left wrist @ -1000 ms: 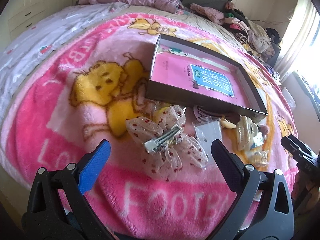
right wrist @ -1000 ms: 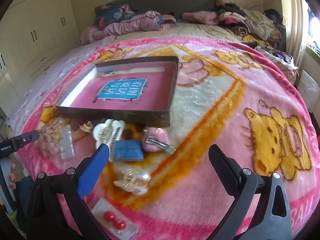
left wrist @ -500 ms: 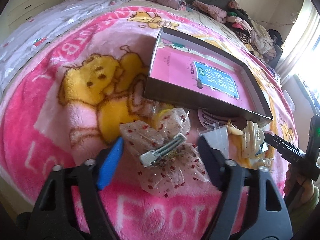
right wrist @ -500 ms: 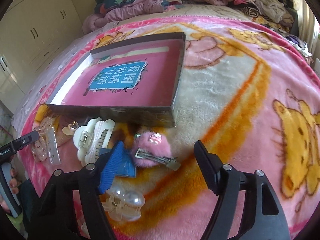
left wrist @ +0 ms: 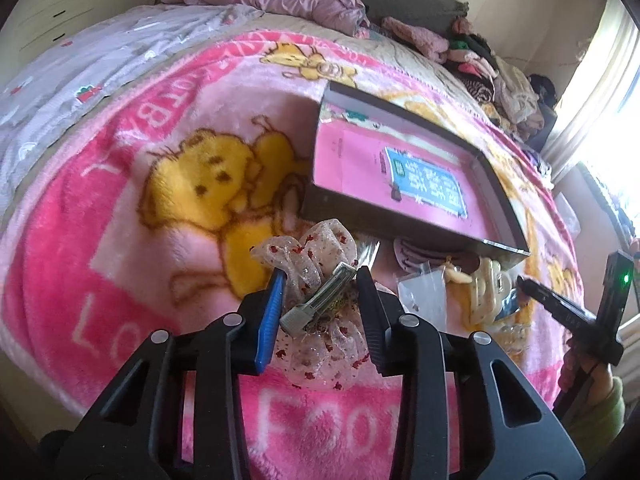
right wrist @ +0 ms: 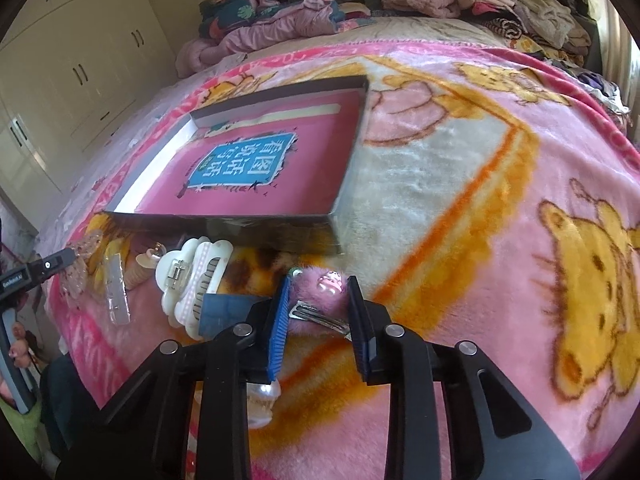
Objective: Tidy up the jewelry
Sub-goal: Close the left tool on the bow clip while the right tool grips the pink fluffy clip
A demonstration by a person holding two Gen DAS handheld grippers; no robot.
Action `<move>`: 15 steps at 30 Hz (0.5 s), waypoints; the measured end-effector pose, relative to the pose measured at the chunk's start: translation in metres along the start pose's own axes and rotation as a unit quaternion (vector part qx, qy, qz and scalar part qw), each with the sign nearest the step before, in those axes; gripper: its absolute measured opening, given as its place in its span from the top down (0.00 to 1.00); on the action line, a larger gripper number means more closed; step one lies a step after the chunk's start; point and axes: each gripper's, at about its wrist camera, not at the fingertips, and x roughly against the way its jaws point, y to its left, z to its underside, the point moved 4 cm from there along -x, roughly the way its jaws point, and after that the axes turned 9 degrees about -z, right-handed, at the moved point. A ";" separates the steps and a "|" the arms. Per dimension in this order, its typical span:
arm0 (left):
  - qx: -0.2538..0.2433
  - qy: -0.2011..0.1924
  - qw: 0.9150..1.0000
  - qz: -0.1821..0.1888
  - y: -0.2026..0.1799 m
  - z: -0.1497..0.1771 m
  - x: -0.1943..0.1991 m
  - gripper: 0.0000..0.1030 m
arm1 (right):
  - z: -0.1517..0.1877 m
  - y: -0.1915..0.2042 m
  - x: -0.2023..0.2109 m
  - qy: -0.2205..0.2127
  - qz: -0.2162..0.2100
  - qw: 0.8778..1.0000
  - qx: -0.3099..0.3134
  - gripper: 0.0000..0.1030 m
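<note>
A sheer bow hair clip (left wrist: 316, 276) with red dots and a metal clasp lies on the pink blanket in the left wrist view. My left gripper (left wrist: 320, 280) is shut on it, one finger on each side. A fuzzy pink pompom hair clip (right wrist: 320, 296) with a metal clasp lies in front of the box in the right wrist view. My right gripper (right wrist: 318, 292) is shut on it. The shallow dark box (left wrist: 496, 188) with a pink book inside lies behind both; it also shows in the right wrist view (right wrist: 352, 176).
A white claw clip (right wrist: 192, 280), a blue card (right wrist: 224, 312), a clear packet (right wrist: 116, 288) and a pearly clip (right wrist: 264, 404) lie near the box's front. Piled clothes (right wrist: 520, 12) line the far bed edge. White wardrobes (right wrist: 80, 60) stand at the left.
Both grippers moved forward and down and closed: the left around the bow clip, the right around the pompom clip. Both were wide open a second ago.
</note>
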 end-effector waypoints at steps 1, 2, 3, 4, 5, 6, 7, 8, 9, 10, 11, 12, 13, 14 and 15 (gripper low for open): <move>0.004 -0.003 1.000 -0.001 0.003 -0.003 0.002 0.73 | 0.000 0.000 0.005 -0.004 0.001 1.000 0.000 0.75; 0.006 -0.004 1.000 -0.003 0.005 -0.005 0.004 0.73 | -0.001 0.000 0.009 -0.009 0.001 1.000 0.001 0.75; 0.009 -0.006 1.000 -0.004 0.007 -0.008 0.004 0.73 | -0.002 0.001 0.014 -0.014 0.000 1.000 0.003 0.75; 0.012 -0.007 1.000 -0.006 0.009 -0.011 0.004 0.73 | -0.005 0.001 0.018 -0.019 0.001 1.000 0.005 0.75; 0.015 -0.009 1.000 -0.006 0.010 -0.015 0.005 0.73 | -0.007 0.002 0.022 -0.023 0.001 1.000 0.006 0.75; 0.018 -0.010 1.000 -0.006 0.011 -0.018 0.005 0.73 | -0.009 0.003 0.024 -0.026 0.001 1.000 0.008 0.75; 0.019 -0.012 1.000 -0.007 0.012 -0.022 0.005 0.73 | -0.013 0.005 0.027 -0.032 0.000 0.999 0.010 0.75; 0.019 -0.017 1.000 -0.008 0.011 -0.027 0.004 0.73 | -0.017 0.007 0.030 -0.037 -0.001 0.999 0.013 0.75; 0.019 -0.018 1.000 -0.008 0.011 -0.030 0.004 0.73 | -0.021 0.009 0.032 -0.042 -0.002 0.999 0.017 0.75; 0.017 -0.020 1.000 -0.009 0.009 -0.034 0.003 0.73 | -0.024 0.011 0.032 -0.044 -0.003 0.999 0.020 0.75; 0.016 -0.022 1.000 -0.009 0.007 -0.038 0.002 0.73 | -0.028 0.013 0.032 -0.047 -0.004 0.999 0.023 0.75; 0.014 -0.023 1.000 -0.010 0.006 -0.041 0.001 0.73 | -0.032 0.014 0.032 -0.049 -0.006 0.998 0.024 0.75; 0.008 -0.026 1.000 -0.012 0.003 -0.046 0.000 0.73 | -0.036 0.016 0.031 -0.051 -0.008 0.998 0.028 0.75; 0.005 -0.029 0.999 -0.012 0.000 -0.050 0.000 0.73 | -0.041 0.018 0.030 -0.054 -0.009 0.998 0.029 0.75; 0.001 -0.031 0.999 -0.012 -0.004 -0.055 -0.001 0.73 | -0.044 0.019 0.029 -0.055 -0.010 0.998 0.030 0.75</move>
